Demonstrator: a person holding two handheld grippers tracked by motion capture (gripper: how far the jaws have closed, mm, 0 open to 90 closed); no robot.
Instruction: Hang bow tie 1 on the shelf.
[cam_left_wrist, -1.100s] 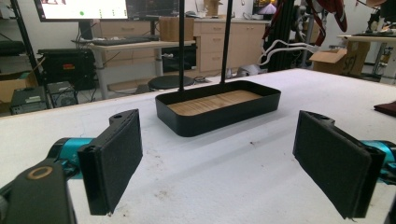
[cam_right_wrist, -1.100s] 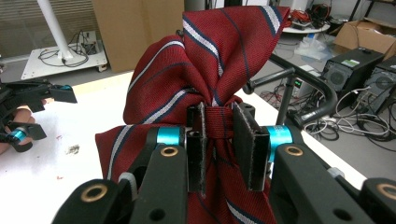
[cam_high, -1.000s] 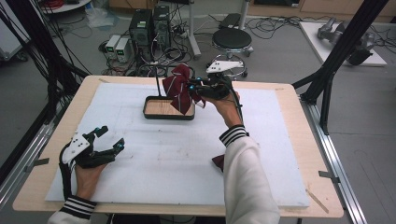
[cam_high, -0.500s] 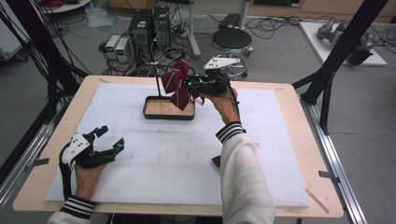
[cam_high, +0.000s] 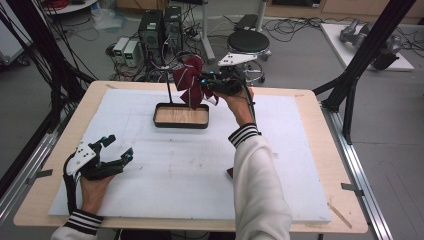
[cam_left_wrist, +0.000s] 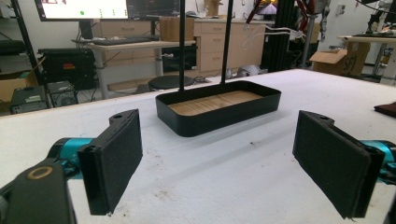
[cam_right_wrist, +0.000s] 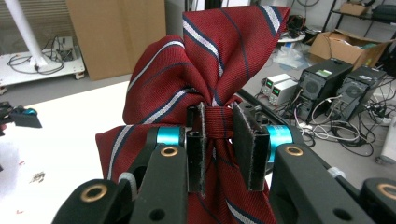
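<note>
- Tray (cam_high: 181, 116) sits on the pad (cam_high: 150, 200) toward the table's far edge, left of centre; two thin posts (cam_left_wrist: 181, 44) rise from its far side.
- Right gripper (cam_high: 212, 86) is above the tray's right end, clamped on the bow tie (cam_high: 189, 80), which hangs over the tray at the posts.
- Left gripper (cam_high: 117, 152) rests near the pad's near-left corner, well apart from the tray, jaws spread and facing it.
- Stool (cam_high: 248, 42) and computer boxes (cam_high: 159, 27) stand on the floor behind the table.
</note>
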